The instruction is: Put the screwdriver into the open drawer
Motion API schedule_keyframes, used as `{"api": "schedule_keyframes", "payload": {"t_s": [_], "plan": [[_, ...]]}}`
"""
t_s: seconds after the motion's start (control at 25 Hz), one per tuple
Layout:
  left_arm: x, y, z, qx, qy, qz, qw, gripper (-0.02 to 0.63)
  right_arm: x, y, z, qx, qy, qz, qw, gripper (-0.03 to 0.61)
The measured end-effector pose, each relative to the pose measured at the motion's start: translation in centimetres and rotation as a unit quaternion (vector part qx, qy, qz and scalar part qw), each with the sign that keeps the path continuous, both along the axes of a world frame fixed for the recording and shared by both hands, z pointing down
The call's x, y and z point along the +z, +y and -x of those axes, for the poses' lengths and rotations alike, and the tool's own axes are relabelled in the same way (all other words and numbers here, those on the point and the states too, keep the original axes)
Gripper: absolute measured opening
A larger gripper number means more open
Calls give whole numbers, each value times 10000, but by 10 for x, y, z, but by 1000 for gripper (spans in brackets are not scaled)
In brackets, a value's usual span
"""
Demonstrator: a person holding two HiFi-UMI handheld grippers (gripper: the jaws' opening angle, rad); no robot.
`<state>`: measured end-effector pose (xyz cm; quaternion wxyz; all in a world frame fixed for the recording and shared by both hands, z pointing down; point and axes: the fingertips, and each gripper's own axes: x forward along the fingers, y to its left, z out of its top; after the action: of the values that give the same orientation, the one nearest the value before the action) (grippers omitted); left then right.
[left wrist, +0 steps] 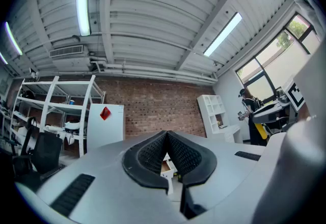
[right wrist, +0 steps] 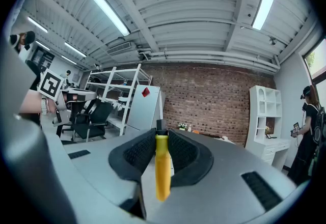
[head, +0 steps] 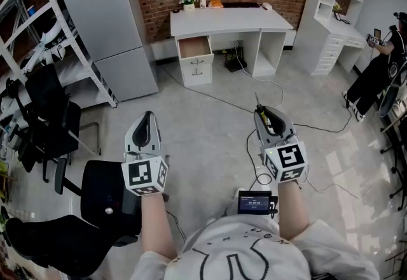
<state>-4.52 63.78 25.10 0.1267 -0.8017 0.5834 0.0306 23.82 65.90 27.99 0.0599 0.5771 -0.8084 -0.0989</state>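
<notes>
Noted: of the screwdriver (right wrist: 162, 172), only the yellow handle shows, clamped between the fingers (right wrist: 186, 154) of the right gripper (right wrist: 162, 135). Its shaft is hidden beyond them in that gripper's view, and from the head view it is a thin line, barely made out. The open drawer (head: 194, 47) under the desk (head: 229, 19) is too small for its contents to be told, as are the small items (head: 202, 0) along the desk's back edge, and a person (head: 381, 65) near the white shelf unit (head: 337, 11) is cut off by the right edge.
</notes>
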Motion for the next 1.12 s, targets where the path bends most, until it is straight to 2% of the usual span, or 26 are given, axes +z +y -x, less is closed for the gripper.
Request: {"api": "schedule_keyframes", "payload": {"t_s": [0.24, 0.48, 0.8, 1.12], "plan": [[3, 1, 4, 43, 32, 27, 10000, 14, 1, 7, 10, -42, 45, 6, 10000, 79], [15, -26, -7, 54, -16, 52, 10000, 14, 14, -21, 1, -53, -58, 12, 10000, 79], [15, -116, -17, -87, -68, 109, 9999, 14, 12, -120, -9, -246, -170, 27, 9995, 78], [21, -213, -53, -155, -212, 251, 9993, 14, 20, -235, -28, -640, -85, 184, 9977, 78]]}}
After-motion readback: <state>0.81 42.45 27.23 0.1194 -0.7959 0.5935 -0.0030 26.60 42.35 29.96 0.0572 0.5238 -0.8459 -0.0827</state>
